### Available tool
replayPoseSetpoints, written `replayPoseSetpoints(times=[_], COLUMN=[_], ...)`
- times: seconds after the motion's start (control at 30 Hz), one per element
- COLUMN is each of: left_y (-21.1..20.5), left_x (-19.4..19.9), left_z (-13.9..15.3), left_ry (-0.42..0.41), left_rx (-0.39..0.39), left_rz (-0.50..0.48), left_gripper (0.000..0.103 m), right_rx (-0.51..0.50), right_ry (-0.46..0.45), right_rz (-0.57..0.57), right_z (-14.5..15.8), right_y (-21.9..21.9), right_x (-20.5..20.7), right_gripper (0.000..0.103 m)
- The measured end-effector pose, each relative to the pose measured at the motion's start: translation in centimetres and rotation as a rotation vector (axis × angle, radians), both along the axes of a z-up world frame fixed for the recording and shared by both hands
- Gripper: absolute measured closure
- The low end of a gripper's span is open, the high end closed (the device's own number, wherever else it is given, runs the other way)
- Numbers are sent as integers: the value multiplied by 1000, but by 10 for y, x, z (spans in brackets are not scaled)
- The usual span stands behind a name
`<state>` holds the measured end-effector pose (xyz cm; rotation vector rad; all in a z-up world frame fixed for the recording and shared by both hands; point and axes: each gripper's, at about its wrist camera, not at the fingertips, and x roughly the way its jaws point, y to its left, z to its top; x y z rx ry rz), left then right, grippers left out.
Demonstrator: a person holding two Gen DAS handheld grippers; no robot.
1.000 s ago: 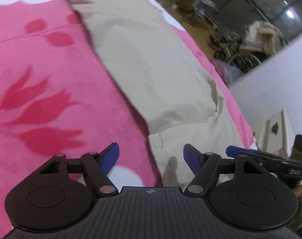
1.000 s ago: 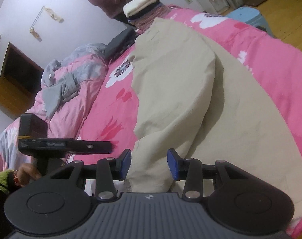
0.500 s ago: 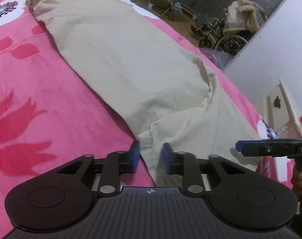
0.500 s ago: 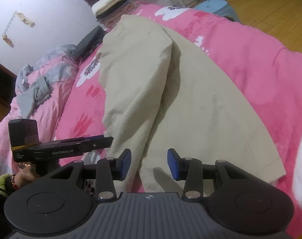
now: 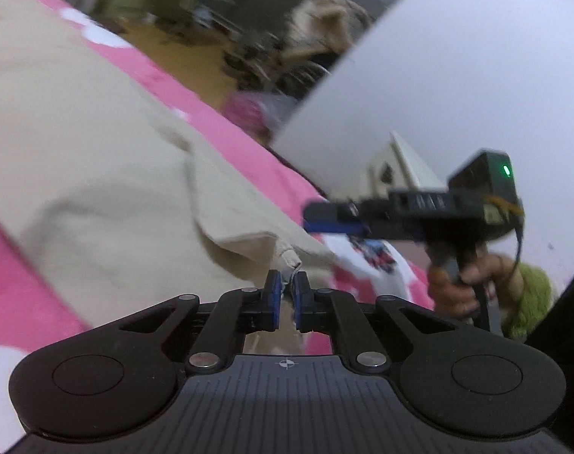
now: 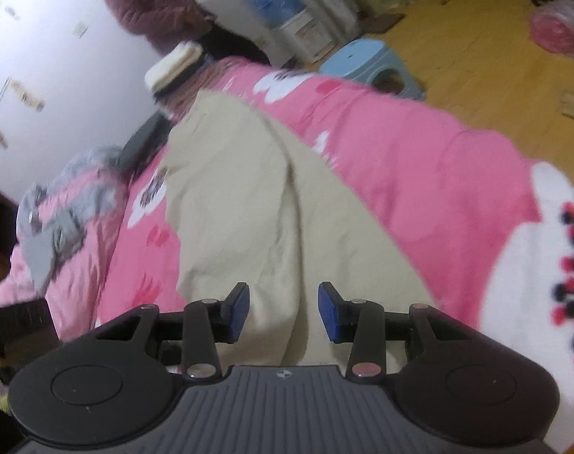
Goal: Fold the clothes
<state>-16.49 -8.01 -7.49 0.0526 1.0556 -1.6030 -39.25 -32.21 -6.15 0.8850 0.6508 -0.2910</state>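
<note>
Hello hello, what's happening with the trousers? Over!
Left gripper just closed, pinching beige trousers hem. Right gripper open above trousers, holding nothing. Trousers lie on pink blanket. Nothing blocking.

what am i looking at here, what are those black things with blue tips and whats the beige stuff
No robot here: a person holds a hand-held gripper in each hand, with a camera on each looking forward along its jaws. One picture is from the left gripper, the other from the right gripper. The blue tips are the pads of the jaws.

The beige stuff is a pair of trousers spread on a pink blanket on a bed, to be folded. The left jaws have just been closing and now pinch an edge of the trousers. The right jaws stand open over the cloth, holding nothing. In the left view you also see the right gripper from the side, with the hand that holds it.
</note>
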Motion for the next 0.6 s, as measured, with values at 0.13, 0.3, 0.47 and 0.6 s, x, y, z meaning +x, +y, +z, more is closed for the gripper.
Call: replayPoseSetpoints(times=[0.13, 0.3, 0.47, 0.6], left_y=[-22, -35, -40, -33], left_x=[-19, -41, -49, -44], left_z=[-6, -14, -20, -24], left_ry=[-2, -24, -8, 12], left_rx=[-4, -8, -5, 33], left_rz=[-111, -221, -240, -228], left_gripper=[98, 98, 98, 97], right_rx=[38, 45, -52, -89], right_ry=[11, 33, 112, 177], right_rz=[-29, 24, 144, 161], right_z=[0, 2, -1, -14], right_y=[-11, -20, -19, -19], right_x=[-11, 0, 36, 50], right_gripper=[60, 59, 57, 57])
